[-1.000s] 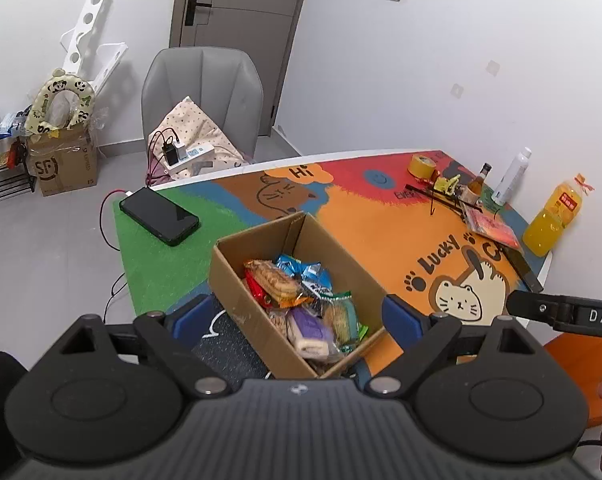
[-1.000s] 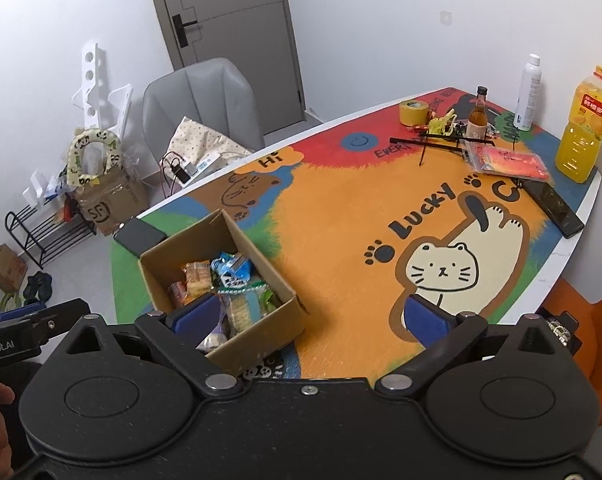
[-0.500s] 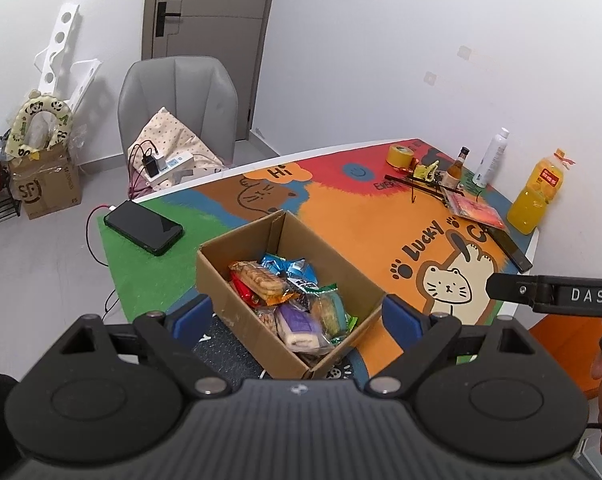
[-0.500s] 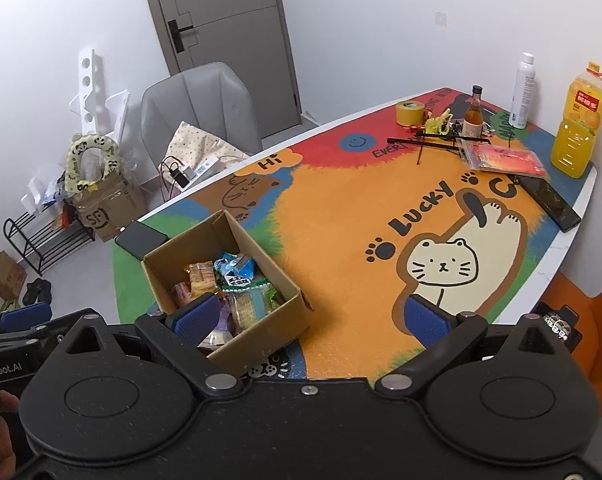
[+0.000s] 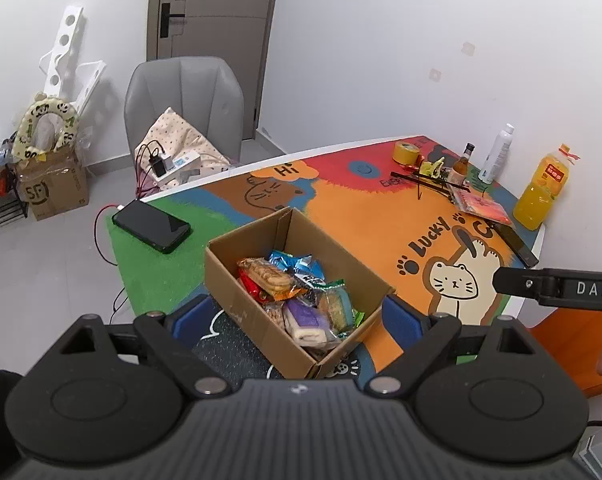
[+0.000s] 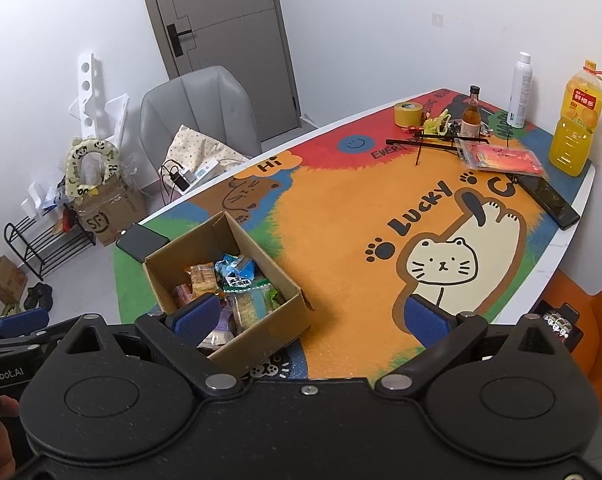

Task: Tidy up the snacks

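- Left gripper [image 5: 295,316]: black two-finger tool with blue pads, jaws spread wide, nothing between the pads. It hangs above the near end of the box, pointing down at an angle.
- Right gripper [image 6: 313,316]: same build, jaws likewise wide apart and empty. Its left pad [image 6: 197,316] overlaps the near end of the box in this view (contact cannot be confirmed).
- Open brown cardboard box [image 5: 237,292]: stands on the colourful cat-print table mat [image 5: 365,216], at the mat's near left part; in the left wrist view it sits at 12 o'clock from the left gripper.
- Wrapped snacks [image 5: 297,292]: all lie piled inside the box, among them a biscuit pack in clear orange wrap [image 5: 267,278], a blue foil packet [image 5: 291,262] and a purple-wrapped bun [image 5: 305,318].
- Black smartphone [image 5: 151,226]: flat on the green area, at 10 o'clock from the box, well apart from it.
- Orange juice bottle [image 6: 579,120]: upright at the mat's far right corner, at 2 o'clock from the box.
- Yellow tape roll [image 6: 408,113]: at the far edge, at 1 o'clock from the box.
- Grey padded chair [image 5: 183,108]: beyond the table, at 11 o'clock.
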Motion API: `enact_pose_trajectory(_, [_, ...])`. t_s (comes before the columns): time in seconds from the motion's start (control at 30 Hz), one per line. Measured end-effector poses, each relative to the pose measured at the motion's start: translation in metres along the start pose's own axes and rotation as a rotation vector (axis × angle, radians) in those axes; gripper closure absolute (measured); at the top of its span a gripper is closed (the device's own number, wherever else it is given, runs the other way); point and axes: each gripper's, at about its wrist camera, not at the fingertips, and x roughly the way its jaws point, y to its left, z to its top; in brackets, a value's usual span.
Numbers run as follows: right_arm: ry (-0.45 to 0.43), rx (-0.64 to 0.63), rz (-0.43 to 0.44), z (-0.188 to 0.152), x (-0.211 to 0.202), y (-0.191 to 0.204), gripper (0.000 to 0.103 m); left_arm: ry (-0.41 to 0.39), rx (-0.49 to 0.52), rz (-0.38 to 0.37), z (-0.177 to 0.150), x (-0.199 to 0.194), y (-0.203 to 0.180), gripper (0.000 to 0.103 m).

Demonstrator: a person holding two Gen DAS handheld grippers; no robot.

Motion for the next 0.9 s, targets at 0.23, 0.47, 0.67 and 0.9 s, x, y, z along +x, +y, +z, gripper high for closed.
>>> enact_pose_trajectory(0.23, [-0.009,0.003,-0.005,0.0005,-0.0022,-0.0003,0.002,-0.002,0.019,-0.02,0.0038,0.0023,-0.0051,0.012])
enact_pose_trajectory(0.47, [-0.01,0.018,-0.013,0.0003,-0.0007,-0.0041,0.002,0.003,0.034,-0.031,0.005,0.0056,-0.0088,0.012])
enact_pose_trajectory(0.67, [-0.005,0.018,-0.014,0.0,0.0019,-0.0032,0.002,0.003,0.03,-0.026,0.0053,0.0072,-0.0081,0.012])
enact_pose_trajectory(0.9, [-0.006,0.023,-0.012,0.0011,0.0034,-0.0026,0.002,0.002,0.04,-0.027,0.0048,0.0083,-0.0069,0.012])
